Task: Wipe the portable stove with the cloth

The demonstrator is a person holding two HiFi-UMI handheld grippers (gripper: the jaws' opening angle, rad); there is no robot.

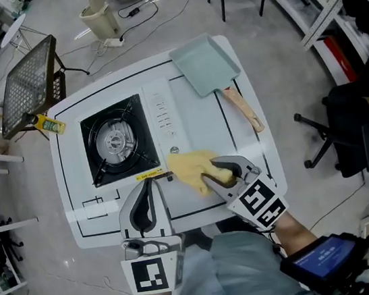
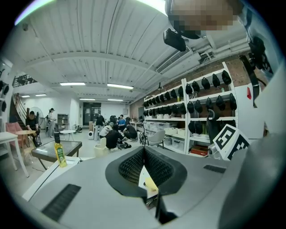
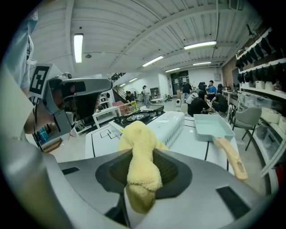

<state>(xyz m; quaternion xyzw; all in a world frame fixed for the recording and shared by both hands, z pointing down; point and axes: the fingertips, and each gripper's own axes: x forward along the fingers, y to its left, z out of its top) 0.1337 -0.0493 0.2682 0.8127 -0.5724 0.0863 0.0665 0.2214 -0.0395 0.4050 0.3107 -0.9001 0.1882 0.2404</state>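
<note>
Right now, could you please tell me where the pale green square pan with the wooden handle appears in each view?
Head view: the pale green square pan lies upper centre-right, on the far part of the table.
Left gripper view: not in it.
Right gripper view: right of centre, past the yellow terry cloth.
Shared landmark: the white table with black lines.

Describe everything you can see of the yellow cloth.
The cloth is pale yellow, soft and fluffy like terry, and bunched into a thick roll. The right gripper has its jaws clamped on the roll's middle. One end sags behind the pads and the other sticks out in front. In the head view the free end spreads over the white table by the stove's near corner. Whether it touches the stove is unclear.
</note>
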